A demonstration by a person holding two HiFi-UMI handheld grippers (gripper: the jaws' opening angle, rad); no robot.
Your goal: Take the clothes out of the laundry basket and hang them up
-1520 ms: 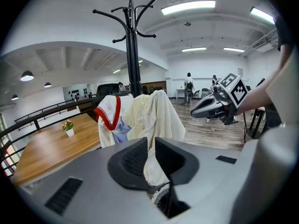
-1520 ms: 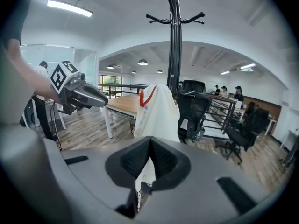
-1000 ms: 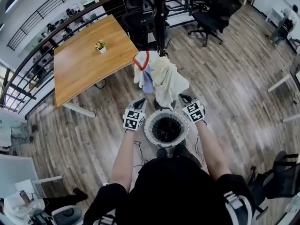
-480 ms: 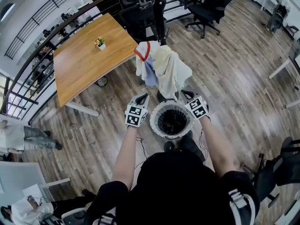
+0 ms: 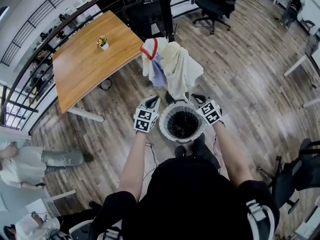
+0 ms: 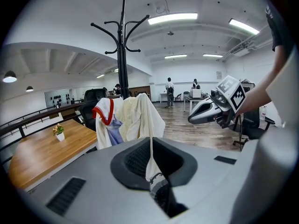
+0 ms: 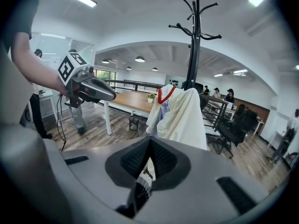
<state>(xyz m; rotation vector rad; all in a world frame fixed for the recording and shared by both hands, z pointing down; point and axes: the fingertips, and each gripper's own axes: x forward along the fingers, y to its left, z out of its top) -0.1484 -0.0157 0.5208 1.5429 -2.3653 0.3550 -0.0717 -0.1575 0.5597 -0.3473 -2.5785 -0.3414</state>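
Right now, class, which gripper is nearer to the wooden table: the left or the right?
Left. The left gripper grips the laundry basket's rim on the side toward the wooden table; the right gripper grips the opposite rim, farther away.

A brown wood-plank floor (image 5: 240, 84) carries everything. The black metal coat stand (image 5: 164, 14) stands upright on it. Left of the stand, a rectangular orange-brown wooden bench (image 5: 80, 74) stands on the floor, with a small green plant in a white pot (image 5: 102, 42) on the half nearer the stand. Right of the stand is a black wheeled office chair (image 5: 216, 6). Just in front of the stand's foot is a white mesh laundry basket (image 5: 165, 133); whether it rests on the floor cannot be told.
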